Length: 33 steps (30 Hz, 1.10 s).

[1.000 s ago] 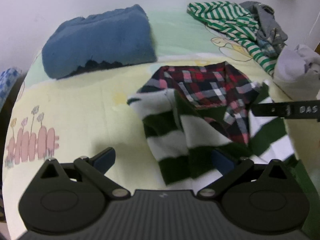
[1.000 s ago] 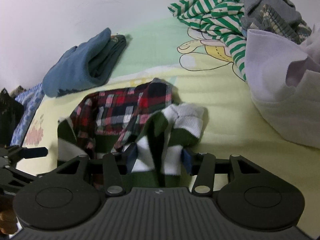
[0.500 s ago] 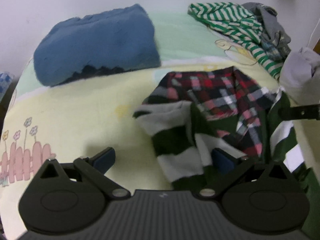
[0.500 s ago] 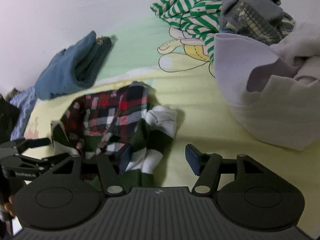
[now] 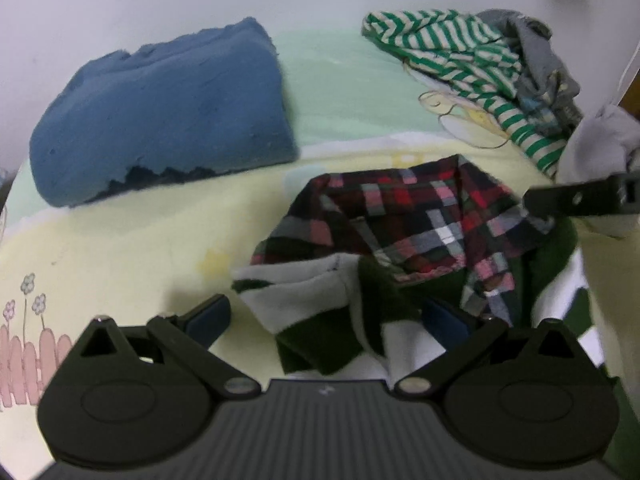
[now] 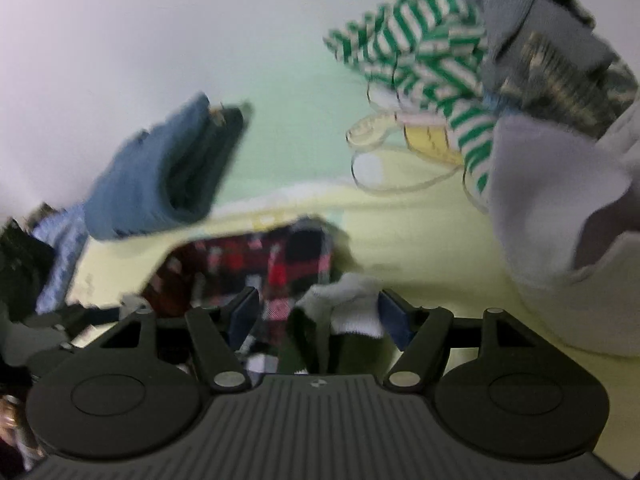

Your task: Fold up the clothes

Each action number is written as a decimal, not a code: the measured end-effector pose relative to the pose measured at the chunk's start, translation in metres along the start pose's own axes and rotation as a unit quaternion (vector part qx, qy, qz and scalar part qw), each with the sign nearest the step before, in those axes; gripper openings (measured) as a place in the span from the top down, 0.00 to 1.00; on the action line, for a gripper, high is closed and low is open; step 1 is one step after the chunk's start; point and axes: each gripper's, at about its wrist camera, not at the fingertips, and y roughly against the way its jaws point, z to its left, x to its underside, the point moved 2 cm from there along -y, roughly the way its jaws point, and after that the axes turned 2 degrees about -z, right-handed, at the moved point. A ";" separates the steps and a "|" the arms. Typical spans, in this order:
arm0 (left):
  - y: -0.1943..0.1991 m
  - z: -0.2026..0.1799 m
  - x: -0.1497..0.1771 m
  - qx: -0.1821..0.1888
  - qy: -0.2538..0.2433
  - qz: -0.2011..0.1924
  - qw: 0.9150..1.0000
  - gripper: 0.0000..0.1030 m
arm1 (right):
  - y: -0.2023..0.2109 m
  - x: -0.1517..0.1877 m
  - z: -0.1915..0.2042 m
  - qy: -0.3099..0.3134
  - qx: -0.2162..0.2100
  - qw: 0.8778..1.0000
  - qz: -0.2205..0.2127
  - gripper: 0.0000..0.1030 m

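Observation:
A dark green and white striped sweater [image 5: 304,312] with a red plaid collar [image 5: 412,216] lies crumpled on the cartoon-print sheet [image 5: 120,248]. My left gripper [image 5: 326,318] is open wide, and one folded striped sleeve lies between its fingers. In the blurred right wrist view, my right gripper [image 6: 320,314] is open with the white sleeve cuff [image 6: 352,312] and green fabric between its fingers. One right finger [image 5: 580,200] shows over the sweater's far right side in the left wrist view.
A folded blue garment [image 5: 160,108] sits at the back left by the white wall. At the back right is a pile of green-striped [image 5: 460,48] and grey clothes [image 6: 540,40]. A pale lilac garment [image 6: 560,208] lies to the right.
The right fingers have spread apart around the sleeve cuff and that view now blurs with motion. The left gripper has come closer to the sweater and stayed open.

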 end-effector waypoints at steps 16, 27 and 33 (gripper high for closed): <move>0.010 -0.001 0.014 -0.060 -0.041 -0.003 0.997 0.09 | 0.011 0.033 0.005 0.102 -0.017 0.994 0.040 0.83; 0.024 0.019 0.013 -0.027 -0.030 -0.002 0.999 0.06 | -0.006 0.030 0.013 0.130 0.004 0.991 0.024 0.72; 0.039 0.032 0.006 0.026 0.011 -0.020 0.999 0.02 | 0.000 0.027 -0.003 0.099 -0.012 0.995 0.025 0.39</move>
